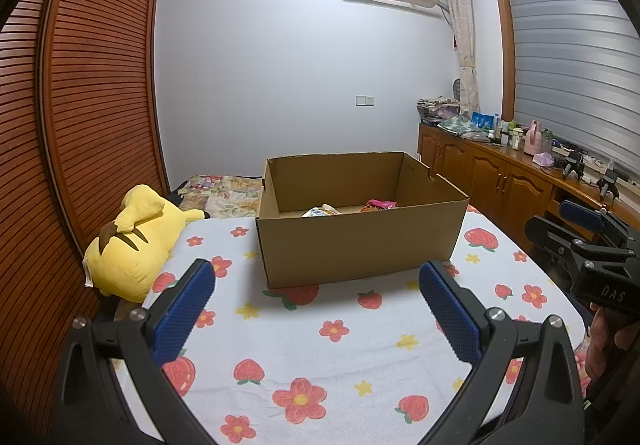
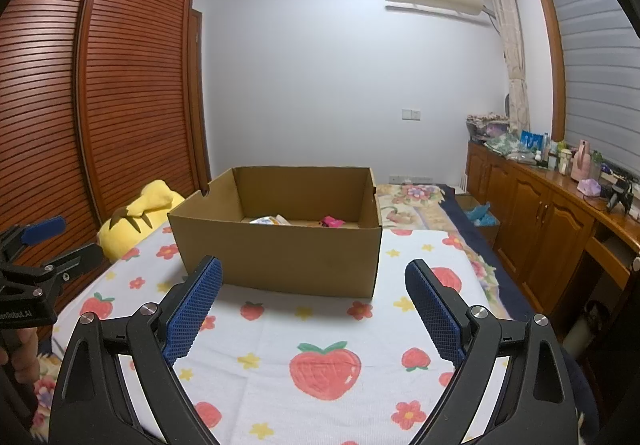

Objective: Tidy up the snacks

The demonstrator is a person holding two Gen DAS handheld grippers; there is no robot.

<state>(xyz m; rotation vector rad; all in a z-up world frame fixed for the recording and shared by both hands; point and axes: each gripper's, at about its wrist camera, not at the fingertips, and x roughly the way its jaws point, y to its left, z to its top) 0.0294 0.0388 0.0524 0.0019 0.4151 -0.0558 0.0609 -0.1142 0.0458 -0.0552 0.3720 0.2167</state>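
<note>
Left gripper: fingers spread wide, nothing between them, level above the blanket, short of the box's near wall. Right gripper: likewise spread wide and empty, same height, beside the left one. A hand grips the right tool's handle.

Cardboard box: open-topped, on the blanket just beyond both grippers. Inside, 2 snack packets: a pale packet and a pink packet, on the box floor.

Yellow plush toy: left of the box.
</note>
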